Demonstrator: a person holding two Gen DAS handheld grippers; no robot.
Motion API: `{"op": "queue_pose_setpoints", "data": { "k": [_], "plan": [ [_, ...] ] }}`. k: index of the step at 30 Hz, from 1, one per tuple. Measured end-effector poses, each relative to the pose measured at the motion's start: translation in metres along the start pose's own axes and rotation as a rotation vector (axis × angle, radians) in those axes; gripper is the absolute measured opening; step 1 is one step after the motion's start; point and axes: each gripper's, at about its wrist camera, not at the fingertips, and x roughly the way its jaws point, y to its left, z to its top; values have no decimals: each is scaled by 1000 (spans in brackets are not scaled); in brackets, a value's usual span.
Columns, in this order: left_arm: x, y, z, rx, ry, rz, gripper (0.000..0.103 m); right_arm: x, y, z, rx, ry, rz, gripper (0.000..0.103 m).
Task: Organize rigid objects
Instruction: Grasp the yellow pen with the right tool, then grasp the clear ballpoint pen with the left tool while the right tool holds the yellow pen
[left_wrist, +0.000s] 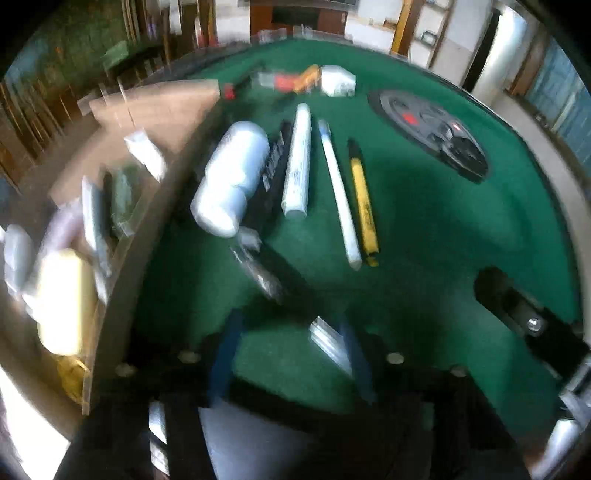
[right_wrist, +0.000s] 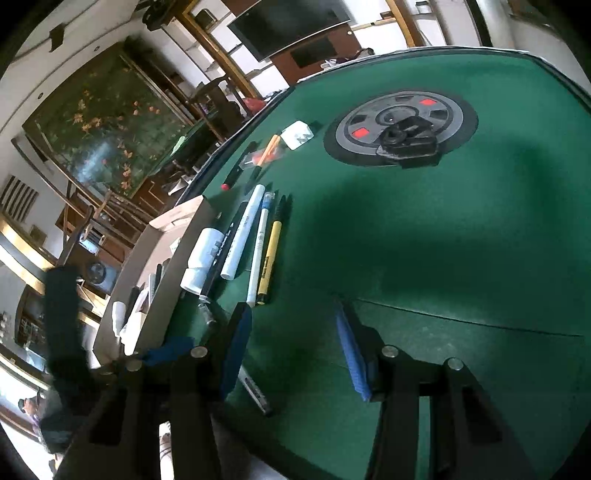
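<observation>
Green felt covers the desk (right_wrist: 461, 240), and on it a row of pens lies side by side just beyond both grippers; a white bottle (left_wrist: 231, 181) nearest the cardboard box (left_wrist: 147, 122), then a black marker (left_wrist: 271, 173), a white marker (left_wrist: 297, 162), a thin white pen (left_wrist: 340, 192) and a yellow pen (left_wrist: 364, 203). The left hand-held gripper (left_wrist: 288, 354) hovers just short of the row, jaws partly apart, a small clear item (left_wrist: 330, 341) blurred against its right finger; whether it is gripped I cannot tell. The right hand-held gripper (right_wrist: 295, 350) stands half open over bare felt with nothing between its blue pads (right_wrist: 352, 354); the pens lie ahead and to its left, and a dark pen (right_wrist: 255, 391) lies beneath its left finger.
</observation>
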Motion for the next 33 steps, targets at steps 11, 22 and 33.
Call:
{"op": "queue_pose_setpoints", "data": {
  "k": [11,22,33],
  "plan": [
    [-16,7,-1,56,-60,18,25,39,32,36,-49,89,-29,47],
    [-34,56,-6,-189,-96,-294,16,112,60,59,-189,198,-257,21],
    [-63,65,-7,-208,-110,-417,10,75,38,32,-154,140,-283,8]
  ]
}}
